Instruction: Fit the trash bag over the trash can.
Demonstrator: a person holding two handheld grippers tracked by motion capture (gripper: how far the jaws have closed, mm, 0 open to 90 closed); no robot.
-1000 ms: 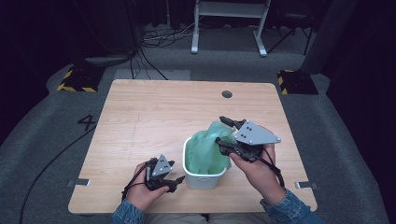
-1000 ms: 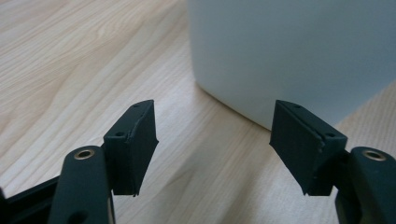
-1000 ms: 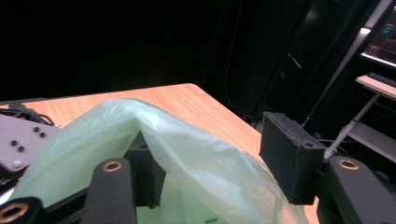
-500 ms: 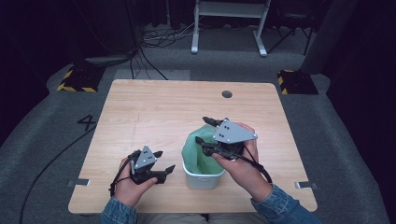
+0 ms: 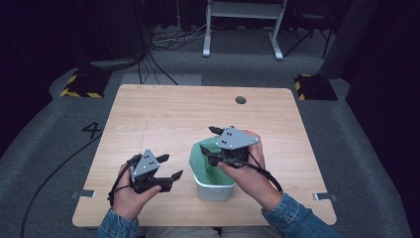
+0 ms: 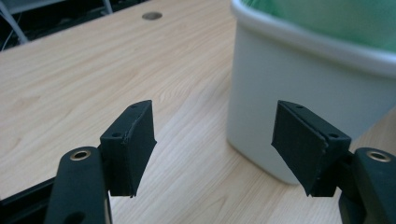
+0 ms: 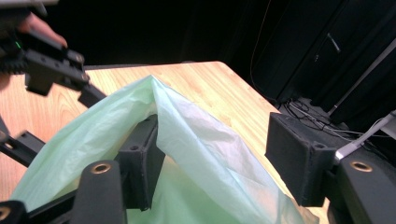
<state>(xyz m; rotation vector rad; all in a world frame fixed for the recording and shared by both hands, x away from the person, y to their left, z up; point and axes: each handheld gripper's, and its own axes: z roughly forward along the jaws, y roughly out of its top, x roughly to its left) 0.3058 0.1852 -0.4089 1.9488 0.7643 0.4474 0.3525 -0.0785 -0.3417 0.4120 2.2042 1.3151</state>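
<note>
Lining a small white plastic bin (image 5: 214, 189) with a thin pale-green plastic bag (image 7: 187, 140) near the front edge of the light wooden table (image 5: 163, 119).

The right gripper (image 5: 210, 147) hovers over the bin; its jaws have just been opening, with a fold of the bag draped over one jaw and nothing pinched. The left gripper (image 5: 169, 167) hangs just beside the bin's left wall, jaws spread and empty.

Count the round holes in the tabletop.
1. The round hole lies near the far edge of the table, right of centre, beyond the white bin. Hands and bin may hide others.
</note>
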